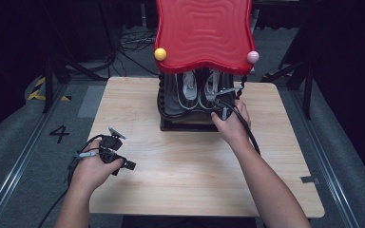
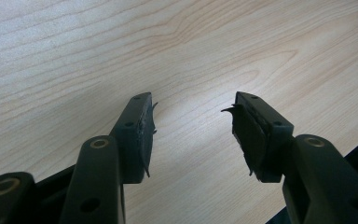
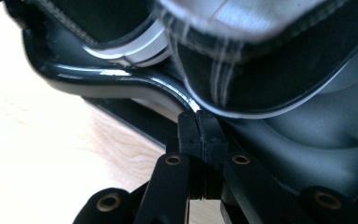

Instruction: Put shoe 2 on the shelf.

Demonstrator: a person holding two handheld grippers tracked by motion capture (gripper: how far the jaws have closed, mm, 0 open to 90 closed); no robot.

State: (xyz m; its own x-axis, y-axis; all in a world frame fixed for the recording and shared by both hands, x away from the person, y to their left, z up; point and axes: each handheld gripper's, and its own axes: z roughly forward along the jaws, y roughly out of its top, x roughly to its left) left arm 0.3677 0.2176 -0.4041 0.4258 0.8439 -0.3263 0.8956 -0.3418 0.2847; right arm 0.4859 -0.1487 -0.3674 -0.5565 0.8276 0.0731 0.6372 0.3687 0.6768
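left hand-held gripper (image 2: 193,135): idle over the bare counter (image 1: 180,156), jaws released, nothing in them
right hand-held gripper (image 3: 200,135): clenched tight, tips pressed on the black shelf rim (image 3: 121,84)
step: looks like nudging the shoe rack (image 1: 190,102); next move needs steady pressure
rack contents: pair of grey shoes (image 1: 197,90) under the red top (image 1: 202,33)

Pale rectangular wooden table (image 1: 171,166) on grey carpeted floor (image 1: 24,137) — black "4" floor marking (image 1: 59,134) left of the table; dark black curtains (image 1: 9,38) behind it.
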